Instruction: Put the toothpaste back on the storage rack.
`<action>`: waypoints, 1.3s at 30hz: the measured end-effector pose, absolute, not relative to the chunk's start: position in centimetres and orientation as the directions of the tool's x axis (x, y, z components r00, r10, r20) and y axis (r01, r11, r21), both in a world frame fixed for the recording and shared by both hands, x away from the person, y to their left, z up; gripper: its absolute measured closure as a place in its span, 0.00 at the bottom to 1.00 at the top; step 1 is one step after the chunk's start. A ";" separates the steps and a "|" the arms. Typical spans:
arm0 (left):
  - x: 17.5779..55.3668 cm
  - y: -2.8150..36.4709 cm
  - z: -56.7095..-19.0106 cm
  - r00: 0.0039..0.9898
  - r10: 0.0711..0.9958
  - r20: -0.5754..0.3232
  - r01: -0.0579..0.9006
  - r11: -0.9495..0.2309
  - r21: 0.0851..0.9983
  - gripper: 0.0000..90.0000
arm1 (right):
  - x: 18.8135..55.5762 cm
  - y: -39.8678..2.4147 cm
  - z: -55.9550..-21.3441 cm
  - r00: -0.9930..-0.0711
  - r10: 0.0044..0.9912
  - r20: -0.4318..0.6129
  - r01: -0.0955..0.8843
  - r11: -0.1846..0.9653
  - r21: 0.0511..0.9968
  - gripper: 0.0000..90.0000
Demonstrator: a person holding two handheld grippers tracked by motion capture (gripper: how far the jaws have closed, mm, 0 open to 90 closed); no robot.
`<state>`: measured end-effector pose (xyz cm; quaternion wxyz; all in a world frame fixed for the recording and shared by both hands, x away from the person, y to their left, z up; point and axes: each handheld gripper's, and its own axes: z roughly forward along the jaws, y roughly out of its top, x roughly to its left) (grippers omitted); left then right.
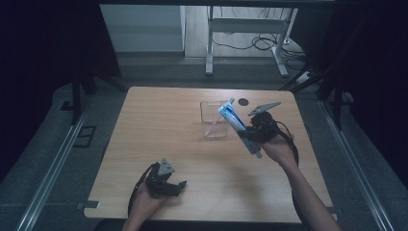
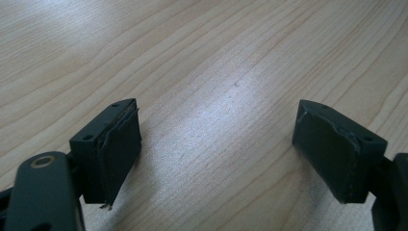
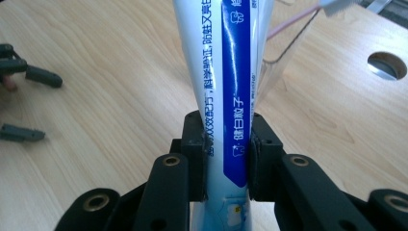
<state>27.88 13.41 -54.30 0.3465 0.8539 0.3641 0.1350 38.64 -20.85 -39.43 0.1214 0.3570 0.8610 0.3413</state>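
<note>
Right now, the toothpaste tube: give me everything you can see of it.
The toothpaste tube is soft-looking plastic, white and light blue with a dark blue band of printed characters. The right gripper clamps it across its lower body, jaws pressing both sides. In the high view it is off the table, tilted, its upper end at the rim of the clear glass. No cap can be made out.

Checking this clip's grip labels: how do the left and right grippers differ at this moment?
The left gripper has its black jaws wide apart with nothing between them; the right gripper is clamped on a white and blue toothpaste tube. The left sits low at the near edge of the light wooden table; the right is raised beside a clear square container. Both are black, hand-held two-jaw tools.
</note>
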 end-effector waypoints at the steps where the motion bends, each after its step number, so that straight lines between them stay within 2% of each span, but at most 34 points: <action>1: 27.9 13.4 -54.3 0.697 0.716 -0.022 0.529 -0.493 0.691 0.19 | 38.7 -20.7 -39.4 -0.716 0.698 0.033 0.529 0.511 0.677 0.81; 28: 27.9 13.4 -54.3 0.697 0.717 -0.023 0.529 -0.492 0.691 0.19 | 42.5 -16.9 -37.9 -0.704 0.709 0.037 0.487 0.445 0.751 0.81; 39: 27.9 13.3 -54.3 0.708 0.706 -0.025 0.525 -0.503 0.687 0.16 | 44.2 -16.3 -37.6 -0.695 0.719 0.023 0.468 0.427 0.774 0.81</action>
